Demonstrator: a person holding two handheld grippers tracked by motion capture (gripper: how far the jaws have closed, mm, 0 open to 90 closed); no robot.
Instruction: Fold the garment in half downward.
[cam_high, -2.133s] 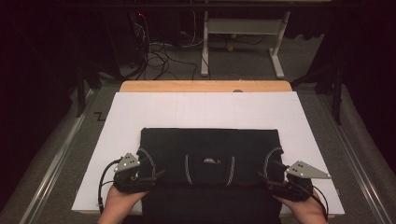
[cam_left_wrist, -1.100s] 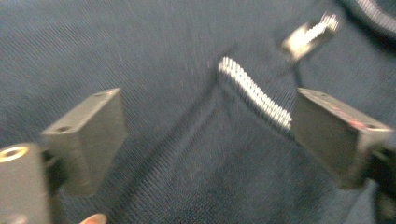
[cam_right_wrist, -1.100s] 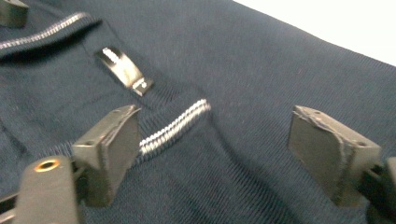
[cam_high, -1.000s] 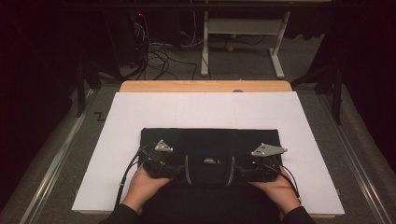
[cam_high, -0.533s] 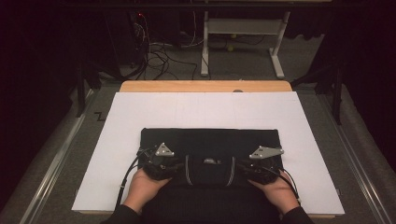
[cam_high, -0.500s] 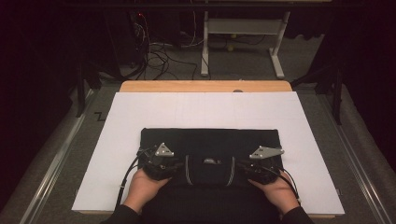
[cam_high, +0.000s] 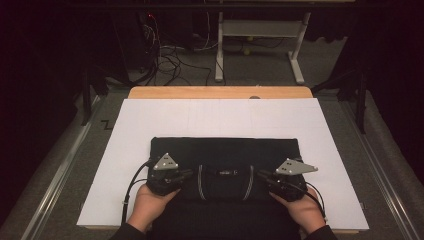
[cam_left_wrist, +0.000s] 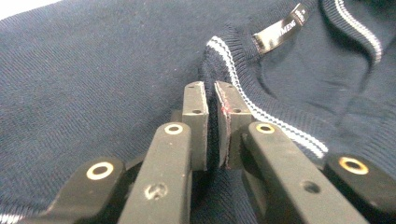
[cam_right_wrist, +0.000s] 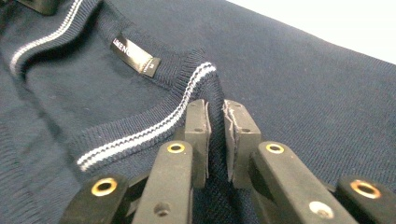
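Note:
A navy sweater (cam_high: 225, 152) lies flat on the white table cover (cam_high: 215, 117), its collar toward the person. The collar has white stripes (cam_left_wrist: 261, 112) and a black neck label (cam_left_wrist: 279, 29). My left gripper (cam_high: 187, 175) is at the collar's left side, and in the left gripper view it (cam_left_wrist: 210, 100) is shut on a ridge of knit beside the stripes. My right gripper (cam_high: 262, 176) is at the collar's right side. In the right gripper view it (cam_right_wrist: 215, 116) is shut on a fold by the striped collar edge (cam_right_wrist: 187, 91), with the label (cam_right_wrist: 135, 55) farther off.
A wooden table edge (cam_high: 220, 92) shows beyond the white cover. Behind it are a white stand (cam_high: 257, 47) and tangled cables (cam_high: 165, 55) on the floor. Metal rails (cam_high: 60, 170) run along both sides of the table.
Both grippers came in from the sweater's outer sides to the collar and shut on it. In the last half second they drifted slightly apart and toward the person.

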